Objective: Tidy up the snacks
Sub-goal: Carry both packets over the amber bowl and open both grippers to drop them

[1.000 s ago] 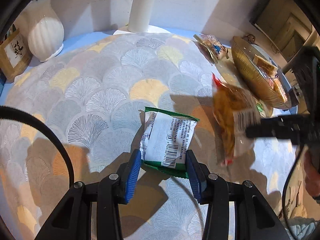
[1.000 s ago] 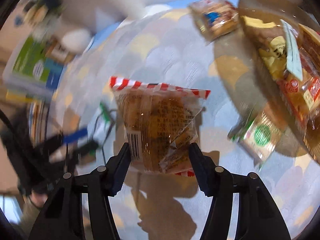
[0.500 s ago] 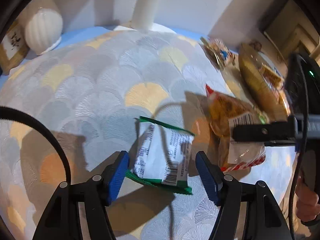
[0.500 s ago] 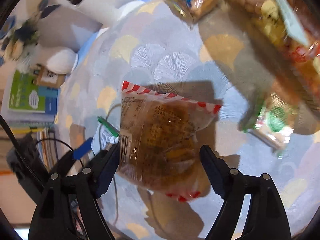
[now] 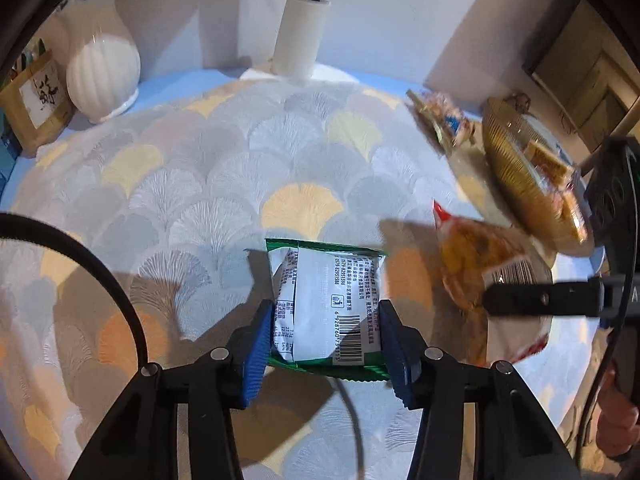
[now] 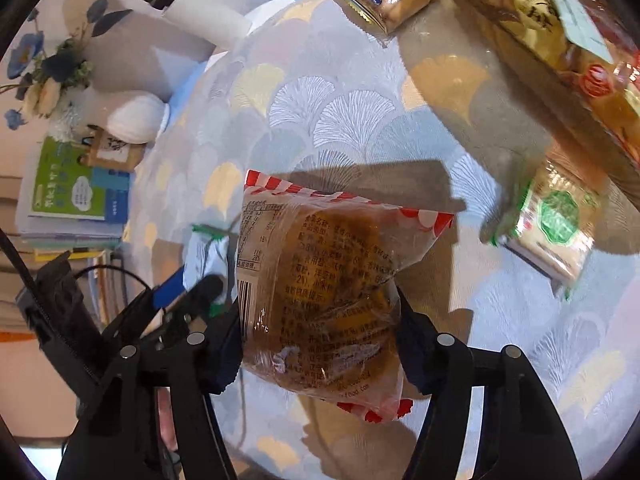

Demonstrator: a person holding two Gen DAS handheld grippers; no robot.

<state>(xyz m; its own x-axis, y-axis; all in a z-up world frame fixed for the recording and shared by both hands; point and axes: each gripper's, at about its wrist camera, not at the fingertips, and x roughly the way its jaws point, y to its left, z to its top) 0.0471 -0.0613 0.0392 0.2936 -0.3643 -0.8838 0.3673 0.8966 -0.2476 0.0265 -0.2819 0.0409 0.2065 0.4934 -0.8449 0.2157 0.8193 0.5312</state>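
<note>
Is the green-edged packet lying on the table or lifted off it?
Lifted. The left gripper is shut on the packet, which casts a separate shadow on the tablecloth beneath.

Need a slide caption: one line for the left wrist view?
Left gripper clamps a green-edged white snack packet above the fan-patterned tablecloth.

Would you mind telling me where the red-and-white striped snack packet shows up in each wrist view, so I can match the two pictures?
Left wrist view: the red-and-white striped snack packet is at right of centre, clamped by the right gripper reaching in from the right edge.
Right wrist view: the same packet fills the centre, between that gripper's fingers.
Shared landmark: the white ribbed vase, upper left in both.
</note>
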